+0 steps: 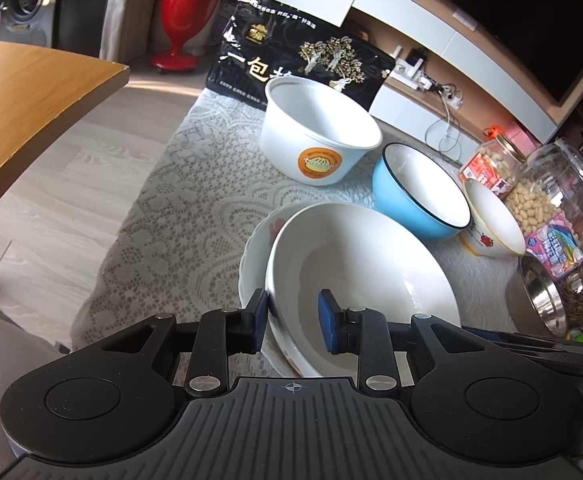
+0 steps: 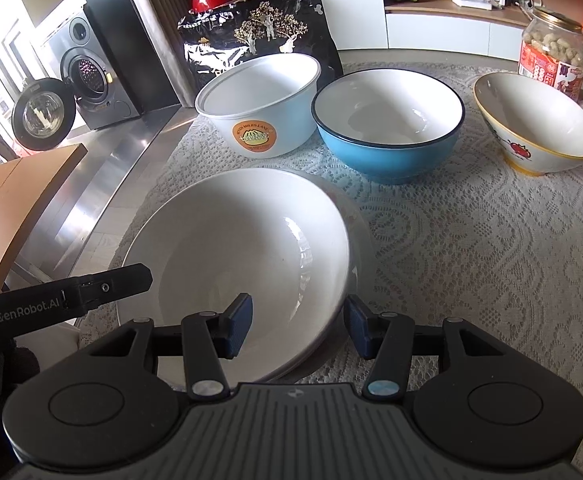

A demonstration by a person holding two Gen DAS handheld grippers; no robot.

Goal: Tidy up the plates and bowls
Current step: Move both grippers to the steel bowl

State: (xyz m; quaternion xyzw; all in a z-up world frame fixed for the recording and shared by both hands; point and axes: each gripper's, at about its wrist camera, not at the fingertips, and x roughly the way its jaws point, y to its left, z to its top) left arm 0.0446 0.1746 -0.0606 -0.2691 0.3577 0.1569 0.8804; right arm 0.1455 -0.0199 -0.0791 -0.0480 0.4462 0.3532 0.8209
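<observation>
A wide white bowl (image 1: 363,276) (image 2: 243,256) rests on a flowered plate (image 1: 257,240) on the lace cloth. My left gripper (image 1: 293,322) is open, its jaws standing either side of the bowl's near left rim, one pad outside and one inside. My right gripper (image 2: 297,328) is open, its jaws straddling the bowl's near right rim. Behind stand a white tub bowl with an orange sticker (image 1: 319,136) (image 2: 257,106), a blue bowl (image 1: 421,192) (image 2: 387,124) and a yellow-rimmed bowl (image 1: 493,220) (image 2: 537,122).
A black printed bag (image 1: 291,60) (image 2: 259,28) stands behind the tub. Jars of peanuts (image 1: 547,192) (image 2: 553,54) and a steel bowl (image 1: 539,296) crowd the right side. A wooden table (image 1: 23,108) lies left. The lace cloth (image 2: 471,260) covers the surface.
</observation>
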